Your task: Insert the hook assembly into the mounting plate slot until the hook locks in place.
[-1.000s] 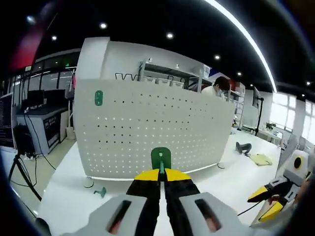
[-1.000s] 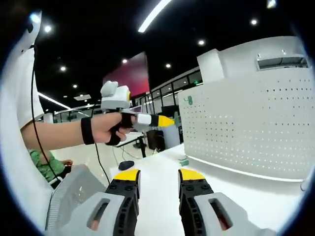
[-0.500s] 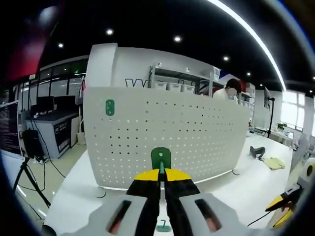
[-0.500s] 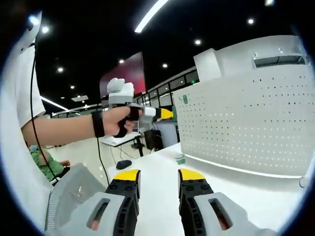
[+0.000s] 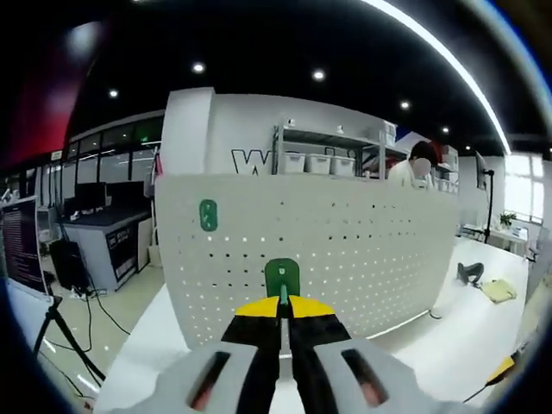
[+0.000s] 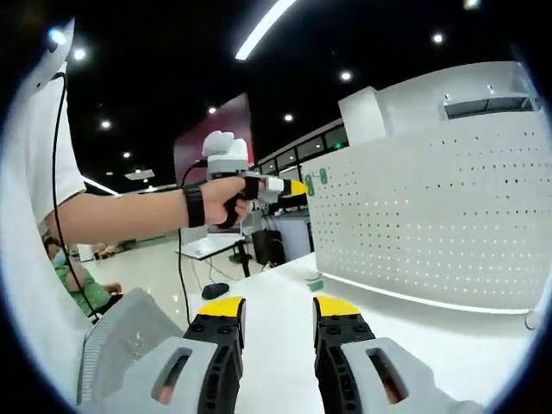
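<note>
My left gripper (image 5: 282, 304) is shut on a green hook (image 5: 282, 278), held up in front of the white perforated mounting plate (image 5: 345, 250). A second green hook (image 5: 208, 215) is fixed near the plate's upper left. In the right gripper view, a person's hand holds the left gripper (image 6: 285, 187) high by the plate's (image 6: 448, 216) left edge, with the held hook (image 6: 309, 185) just short of the mounted hook (image 6: 323, 176). My right gripper (image 6: 276, 309) hovers open over the white table, nothing between its jaws.
A small green part (image 6: 315, 282) lies on the white table (image 6: 276, 293) at the plate's foot. A person (image 5: 423, 164) stands behind the plate near shelves (image 5: 328, 159). Another person in green (image 6: 78, 289) sits far left. A dark mouse (image 6: 216, 290) rests at the table edge.
The left gripper has carried the hook up and closer to the plate's upper left corner, near the mounted hook. The right gripper has stayed still and open.
</note>
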Action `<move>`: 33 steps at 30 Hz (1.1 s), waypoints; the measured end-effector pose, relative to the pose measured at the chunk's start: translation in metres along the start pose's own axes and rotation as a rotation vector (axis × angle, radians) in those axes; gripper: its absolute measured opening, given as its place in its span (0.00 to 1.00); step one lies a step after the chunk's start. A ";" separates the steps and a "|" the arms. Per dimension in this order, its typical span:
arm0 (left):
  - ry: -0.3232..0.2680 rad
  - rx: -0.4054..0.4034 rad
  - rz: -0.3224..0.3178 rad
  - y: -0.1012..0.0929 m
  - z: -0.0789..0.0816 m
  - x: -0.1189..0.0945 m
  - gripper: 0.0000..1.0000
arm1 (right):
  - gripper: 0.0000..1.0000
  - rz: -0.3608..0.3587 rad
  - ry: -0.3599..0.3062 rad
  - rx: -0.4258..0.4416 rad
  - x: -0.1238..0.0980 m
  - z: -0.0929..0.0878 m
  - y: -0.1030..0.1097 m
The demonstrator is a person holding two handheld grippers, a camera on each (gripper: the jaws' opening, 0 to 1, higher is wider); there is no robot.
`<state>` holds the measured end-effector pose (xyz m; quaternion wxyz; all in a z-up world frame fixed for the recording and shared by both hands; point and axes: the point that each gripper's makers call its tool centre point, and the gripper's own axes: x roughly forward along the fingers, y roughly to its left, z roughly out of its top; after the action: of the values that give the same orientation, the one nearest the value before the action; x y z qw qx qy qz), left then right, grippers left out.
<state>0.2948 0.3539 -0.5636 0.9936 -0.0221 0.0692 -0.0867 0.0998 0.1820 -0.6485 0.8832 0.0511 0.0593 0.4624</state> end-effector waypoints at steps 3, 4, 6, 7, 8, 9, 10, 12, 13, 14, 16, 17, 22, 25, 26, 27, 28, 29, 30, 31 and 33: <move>-0.018 -0.006 0.009 0.005 0.006 0.005 0.02 | 0.31 -0.004 0.002 0.007 -0.001 -0.001 0.000; -0.020 0.000 0.016 0.007 0.007 0.007 0.02 | 0.31 -0.005 0.004 0.003 -0.001 -0.001 0.000; -0.022 -0.004 0.014 0.009 0.009 0.010 0.02 | 0.31 -0.007 0.007 0.006 -0.001 -0.002 0.000; -0.025 -0.002 0.018 0.010 0.009 0.011 0.02 | 0.31 -0.006 0.008 0.005 -0.001 -0.002 0.000; -0.020 0.001 0.020 0.011 0.009 0.013 0.02 | 0.31 -0.007 0.007 0.003 -0.001 -0.003 0.001; -0.020 0.001 0.021 0.012 0.009 0.014 0.02 | 0.31 -0.007 0.008 0.003 -0.001 -0.003 0.001; -0.025 -0.001 0.021 0.012 0.010 0.014 0.02 | 0.31 -0.008 0.013 0.005 -0.001 -0.004 0.001; -0.028 -0.003 0.019 0.013 0.011 0.016 0.02 | 0.31 -0.009 0.016 0.001 -0.002 -0.005 0.001; -0.030 -0.004 0.019 0.013 0.012 0.017 0.02 | 0.31 -0.008 0.016 0.002 -0.002 -0.005 0.001; -0.031 -0.004 0.019 0.013 0.012 0.018 0.02 | 0.31 -0.009 0.015 0.003 -0.002 -0.005 0.001; -0.035 -0.011 0.021 0.015 0.014 0.021 0.02 | 0.31 -0.013 0.010 0.003 -0.003 -0.004 0.000; -0.036 -0.010 0.020 0.013 0.015 0.021 0.02 | 0.31 -0.015 0.011 0.004 -0.003 -0.004 0.000; -0.038 -0.006 0.017 0.014 0.021 0.031 0.02 | 0.31 -0.025 0.011 0.007 -0.006 -0.004 -0.003; -0.043 -0.002 0.022 0.016 0.025 0.038 0.02 | 0.31 -0.029 0.011 0.007 -0.007 -0.004 -0.004; -0.043 0.002 0.022 0.016 0.026 0.040 0.02 | 0.31 -0.030 0.011 0.007 -0.007 -0.004 -0.005; -0.046 0.022 0.025 0.017 0.027 0.041 0.02 | 0.31 -0.032 0.010 0.006 -0.007 -0.004 -0.005; -0.042 0.021 0.027 0.017 0.027 0.044 0.02 | 0.31 -0.033 0.009 0.006 -0.007 -0.004 -0.006; -0.038 0.013 0.024 0.017 0.027 0.044 0.02 | 0.31 -0.034 0.005 0.010 -0.007 -0.004 -0.007; -0.044 0.019 0.024 0.017 0.028 0.045 0.02 | 0.31 -0.037 0.005 0.012 -0.007 -0.004 -0.007; -0.048 0.032 0.028 0.018 0.029 0.046 0.02 | 0.31 -0.043 0.003 0.011 -0.007 -0.003 -0.009; -0.036 0.026 0.029 0.020 0.027 0.049 0.02 | 0.31 -0.040 -0.004 0.021 -0.007 -0.002 -0.009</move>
<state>0.3497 0.3657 -0.5442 0.9960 -0.0096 0.0507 -0.0728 0.1026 0.1718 -0.6514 0.8918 0.0601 0.0632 0.4440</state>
